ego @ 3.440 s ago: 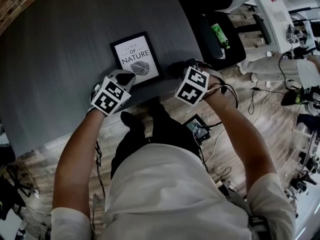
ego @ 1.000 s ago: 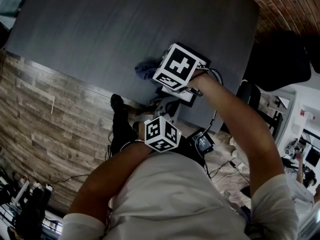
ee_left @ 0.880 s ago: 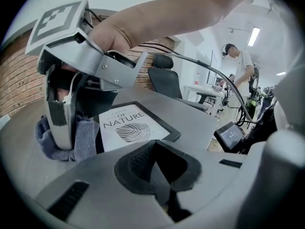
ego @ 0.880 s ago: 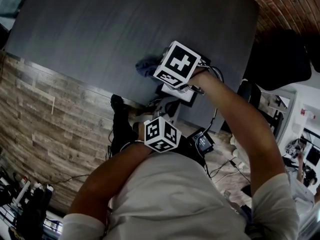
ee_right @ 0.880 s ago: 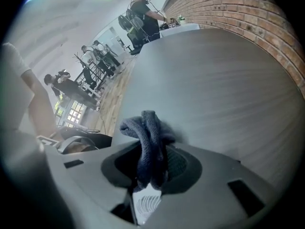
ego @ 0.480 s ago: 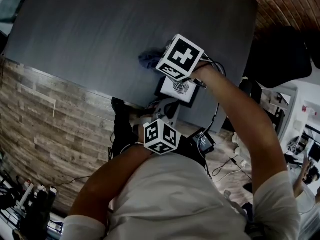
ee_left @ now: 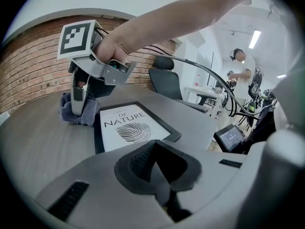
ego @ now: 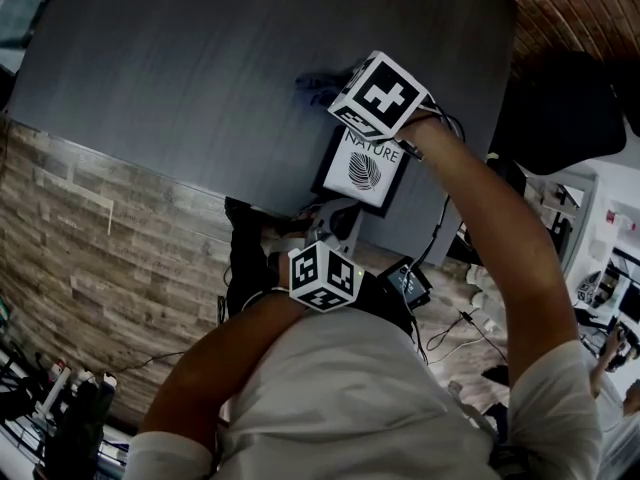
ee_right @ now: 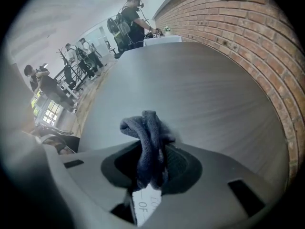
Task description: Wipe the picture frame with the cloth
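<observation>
Right now, pinching the cloth (ee_right: 147, 128) in the right tool (ee_right: 151, 165), clamped hard on a bunched blue-grey fold. Hanging over the far end of the picture frame (ego: 362, 166), just above the "LOVE OF" line, with most of the bunch spilling past the frame's far corner onto the counter (ego: 180, 58). Cannot tell whether touching the glass there. With the frame flat by the counter's near edge and its long axis running from the cloth back toward the body, roughly in line with the right forearm, probably calls for a pull straight back along that axis. Holding the left tool (ee_left: 157, 168) pressed together and empty, close to the body and well apart from the frame; clearly the farther of the two
</observation>
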`<state>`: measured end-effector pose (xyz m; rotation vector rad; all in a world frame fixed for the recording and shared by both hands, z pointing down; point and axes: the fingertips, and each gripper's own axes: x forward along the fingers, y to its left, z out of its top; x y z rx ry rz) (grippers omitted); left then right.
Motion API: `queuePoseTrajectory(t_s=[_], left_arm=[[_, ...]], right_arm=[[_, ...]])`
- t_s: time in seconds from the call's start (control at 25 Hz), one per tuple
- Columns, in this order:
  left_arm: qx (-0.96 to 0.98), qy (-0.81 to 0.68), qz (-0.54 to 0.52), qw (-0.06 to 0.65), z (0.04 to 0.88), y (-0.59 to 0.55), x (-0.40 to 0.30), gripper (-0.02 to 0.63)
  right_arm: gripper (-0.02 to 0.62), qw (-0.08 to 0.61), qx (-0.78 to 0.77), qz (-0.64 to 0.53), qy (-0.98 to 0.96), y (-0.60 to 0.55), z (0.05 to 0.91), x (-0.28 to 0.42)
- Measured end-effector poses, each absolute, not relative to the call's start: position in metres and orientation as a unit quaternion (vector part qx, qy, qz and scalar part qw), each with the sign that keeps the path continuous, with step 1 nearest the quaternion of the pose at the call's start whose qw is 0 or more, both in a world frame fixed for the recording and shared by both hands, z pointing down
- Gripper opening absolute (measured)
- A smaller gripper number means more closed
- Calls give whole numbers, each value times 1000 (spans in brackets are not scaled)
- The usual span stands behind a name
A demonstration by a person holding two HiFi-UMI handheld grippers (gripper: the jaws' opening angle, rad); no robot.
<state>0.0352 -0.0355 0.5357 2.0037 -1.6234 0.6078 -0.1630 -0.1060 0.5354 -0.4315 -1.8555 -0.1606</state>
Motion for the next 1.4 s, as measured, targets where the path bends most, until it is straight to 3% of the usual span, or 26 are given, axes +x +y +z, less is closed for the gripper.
queuePoseTrajectory(t_s=[0.48,0.8,1.12,1.4], left_arm=[[733,-594,228,240,536,-36,33,8],[736,-588,228,245,538,-35,33,8],[740,-572,188,301,532,-38,21,8],[726,-603,83,320,481,-43,0,8]], right_arm=[[107,540,-91,-111,-830,-163,527,-183],[107,550,2,-143,-823,-232,513,-162],[109,509,44,-101,-854,-253,482,-126],[109,473,74,-60,-876,-256,450,-76]])
